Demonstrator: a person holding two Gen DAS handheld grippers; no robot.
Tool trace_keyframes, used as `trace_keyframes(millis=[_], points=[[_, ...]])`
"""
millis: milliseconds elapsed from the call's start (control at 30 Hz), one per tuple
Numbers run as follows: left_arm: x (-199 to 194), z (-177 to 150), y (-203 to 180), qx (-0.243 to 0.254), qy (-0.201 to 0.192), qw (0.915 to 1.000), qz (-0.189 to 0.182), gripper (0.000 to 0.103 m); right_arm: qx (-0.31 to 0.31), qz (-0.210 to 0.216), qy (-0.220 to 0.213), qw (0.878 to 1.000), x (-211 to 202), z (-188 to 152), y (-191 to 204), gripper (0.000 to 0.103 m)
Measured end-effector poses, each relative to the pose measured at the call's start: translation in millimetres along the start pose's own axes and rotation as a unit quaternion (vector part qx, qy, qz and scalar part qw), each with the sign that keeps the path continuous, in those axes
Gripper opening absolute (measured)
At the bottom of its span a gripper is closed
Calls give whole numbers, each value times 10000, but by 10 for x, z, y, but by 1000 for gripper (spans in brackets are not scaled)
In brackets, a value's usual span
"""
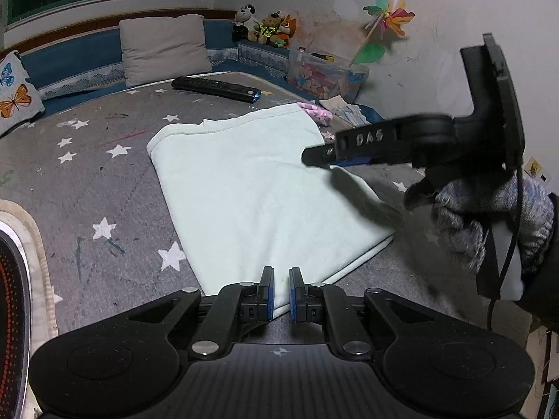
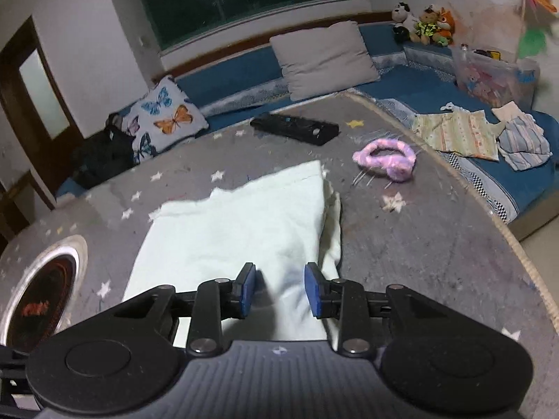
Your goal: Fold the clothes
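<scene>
Cloth (image 1: 251,188), pale green and already folded over, lies flat on the grey star rug (image 1: 104,181). It could bunch up or slide if a grip catches only the top layer, because the edges are stacked. The left gripper (image 1: 281,291) tips down at the near edge, its jaws narrow with nothing between them. The right gripper (image 2: 279,288) tips down over the right side, its jaws partly apart and also holding nothing.

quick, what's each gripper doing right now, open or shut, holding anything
left gripper: jaws a narrow gap apart over the near edge of the pale green cloth, nothing pinched.
right gripper: open above the cloth, holding nothing.
</scene>
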State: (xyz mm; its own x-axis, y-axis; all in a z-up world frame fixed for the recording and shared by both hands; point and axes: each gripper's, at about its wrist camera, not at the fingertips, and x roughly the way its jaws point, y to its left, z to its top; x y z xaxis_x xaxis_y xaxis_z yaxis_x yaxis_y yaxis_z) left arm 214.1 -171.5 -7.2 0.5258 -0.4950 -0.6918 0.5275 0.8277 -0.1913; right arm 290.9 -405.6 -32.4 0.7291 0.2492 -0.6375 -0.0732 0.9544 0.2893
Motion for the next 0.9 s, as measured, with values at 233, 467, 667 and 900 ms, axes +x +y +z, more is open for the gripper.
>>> trace_keyframes(millis=[233, 467, 667, 900], points=[[-98, -22, -50, 33, -94, 9999, -38, 45, -216, 24, -444, 9988, 21, 265, 168, 30], [-332, -69, 6, -38, -309, 9995, 25, 67, -116, -254, -147, 9995, 451, 295, 94, 32], [-584, -168, 79, -163, -594, 9978, 236, 98, -354, -157, -157, 9991, 224, 311, 209, 48], [-885, -312, 86, -220, -801, 9955, 466, 103, -633, -15, -228, 9977, -193, 101, 409, 70]])
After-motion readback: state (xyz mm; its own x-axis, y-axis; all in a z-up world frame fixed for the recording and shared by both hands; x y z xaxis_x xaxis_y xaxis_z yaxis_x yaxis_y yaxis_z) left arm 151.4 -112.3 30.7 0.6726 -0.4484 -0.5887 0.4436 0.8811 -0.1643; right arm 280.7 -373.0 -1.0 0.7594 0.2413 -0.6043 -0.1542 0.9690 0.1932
